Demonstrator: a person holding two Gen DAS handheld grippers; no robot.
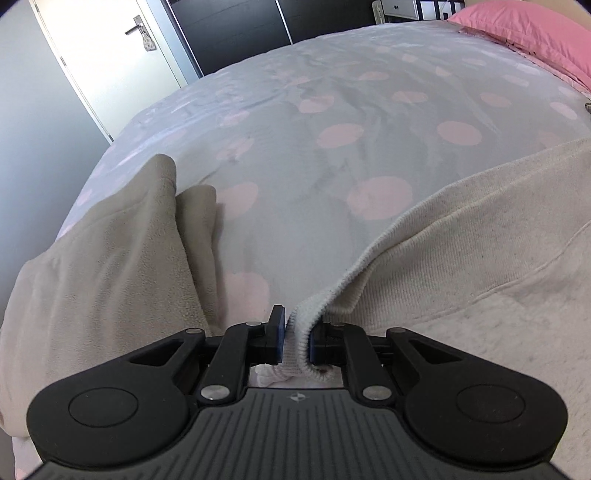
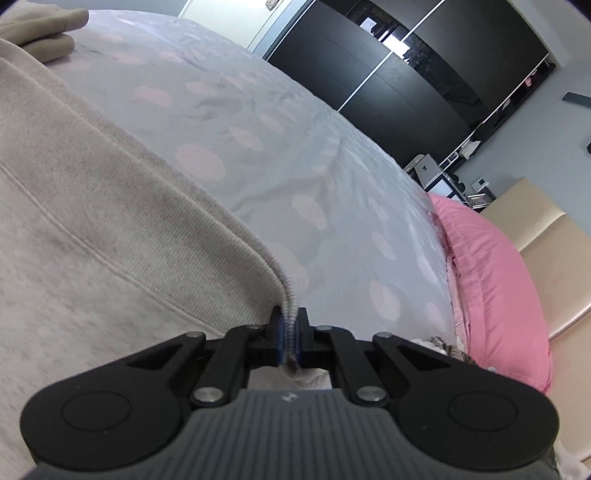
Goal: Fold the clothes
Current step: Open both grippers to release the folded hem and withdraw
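A cream sweatshirt (image 1: 461,236) with a ribbed hem lies stretched across the bed. My left gripper (image 1: 298,338) is shut on one corner of that ribbed hem, the fabric bunched between its blue pads. In the right wrist view the same sweatshirt (image 2: 92,206) fills the left side, and my right gripper (image 2: 290,338) is shut on the other hem corner. The hem runs taut and straight away from each gripper. A folded beige fleece garment (image 1: 110,251) lies to the left of the left gripper; its far end (image 2: 44,33) shows at the top left of the right wrist view.
The bed has a pale grey cover with pink dots (image 1: 332,129). A pink pillow (image 2: 498,277) lies at the head, beside a beige headboard (image 2: 546,251). A white door (image 1: 110,55) and dark wardrobes (image 2: 406,74) stand beyond the bed.
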